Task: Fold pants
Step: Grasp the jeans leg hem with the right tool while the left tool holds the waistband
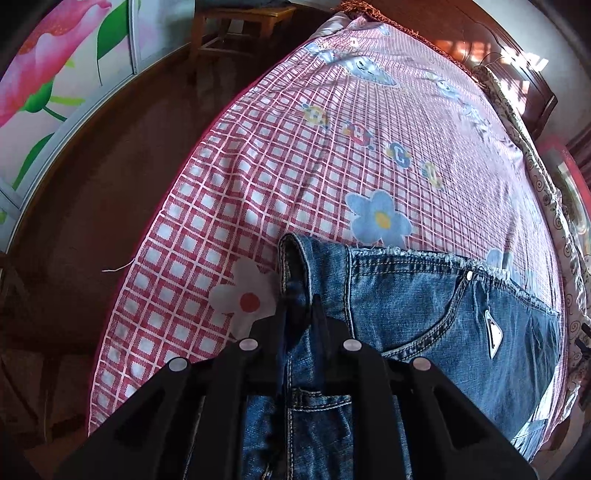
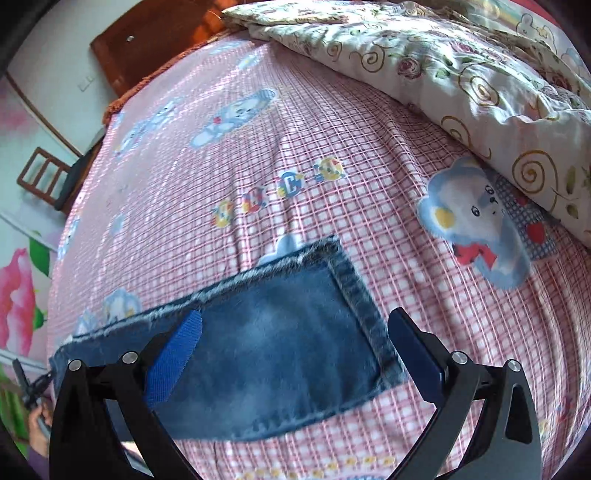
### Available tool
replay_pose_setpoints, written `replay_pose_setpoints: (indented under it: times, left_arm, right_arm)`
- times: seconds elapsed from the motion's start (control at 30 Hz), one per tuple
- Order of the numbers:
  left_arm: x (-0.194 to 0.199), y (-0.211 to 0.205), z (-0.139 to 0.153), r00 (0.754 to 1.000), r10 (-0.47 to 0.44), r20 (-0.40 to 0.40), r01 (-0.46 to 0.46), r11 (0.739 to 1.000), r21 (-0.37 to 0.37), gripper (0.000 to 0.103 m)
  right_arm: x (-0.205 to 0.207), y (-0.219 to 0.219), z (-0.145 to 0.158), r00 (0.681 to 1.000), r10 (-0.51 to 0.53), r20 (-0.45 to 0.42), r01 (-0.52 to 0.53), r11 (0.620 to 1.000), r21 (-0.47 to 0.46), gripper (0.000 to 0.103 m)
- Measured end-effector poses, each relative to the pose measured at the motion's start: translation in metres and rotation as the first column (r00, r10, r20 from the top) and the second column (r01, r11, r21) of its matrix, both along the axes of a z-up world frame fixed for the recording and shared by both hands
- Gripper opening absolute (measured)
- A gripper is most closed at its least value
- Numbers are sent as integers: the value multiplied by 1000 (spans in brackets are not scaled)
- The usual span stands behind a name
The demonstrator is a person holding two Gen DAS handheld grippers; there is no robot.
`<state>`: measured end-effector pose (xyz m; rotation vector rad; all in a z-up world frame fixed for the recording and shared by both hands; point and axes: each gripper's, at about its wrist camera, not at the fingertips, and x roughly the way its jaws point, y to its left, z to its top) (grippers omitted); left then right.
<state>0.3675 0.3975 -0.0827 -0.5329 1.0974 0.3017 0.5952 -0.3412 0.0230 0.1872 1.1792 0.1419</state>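
Observation:
Blue denim pants (image 1: 424, 310) lie folded on the pink checked bed sheet (image 1: 295, 155). My left gripper (image 1: 300, 306) is shut on the pants' waistband edge at their left end, with denim pinched between the black fingers. In the right wrist view the frayed leg end of the pants (image 2: 280, 339) lies flat on the sheet (image 2: 258, 147). My right gripper (image 2: 295, 332) is open just above that end, its blue-padded left finger (image 2: 177, 354) over the denim and its right finger (image 2: 413, 350) just past the hem on the sheet.
A floral quilt (image 2: 461, 74) is bunched along the bed's far right side. A dark wooden headboard (image 1: 480, 40) stands at the far end. The brown floor (image 1: 122, 140) and a wooden stool (image 1: 236, 26) lie left of the bed. A flower-painted wardrobe (image 1: 48, 74) is further left.

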Motion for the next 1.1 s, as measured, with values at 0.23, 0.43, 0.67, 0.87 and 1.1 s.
replay_pose_setpoints:
  times: [0.23,0.43,0.67,0.87,1.1]
  left_arm:
    - [4,9,-4,1000,4,2,-4,998,-65,13]
    - [9,5,-2,1000,-7,-27,6,999,-44,13]
    - [13,-7,2,1000,10,-9,-10,1000,5,11]
    - [-3,-16,14,993,38,114,-40,999,19,6]
    - [-46,-26,57,928,12,372,13,998,-63,6]
  right_arm:
    - [53,27,-43,995,81,-57,-88,987,-131,88]
    - [74,26,-70,994,62,-93,-76,985,-158,87]
    - [71,16,-67,996,67,-58,-75,988,-136,17]
    - [36,6,-20,993,95,68,-86,987,-134,16]
    - [-28,-3,52,964,137,230,-113,987,-114,16]
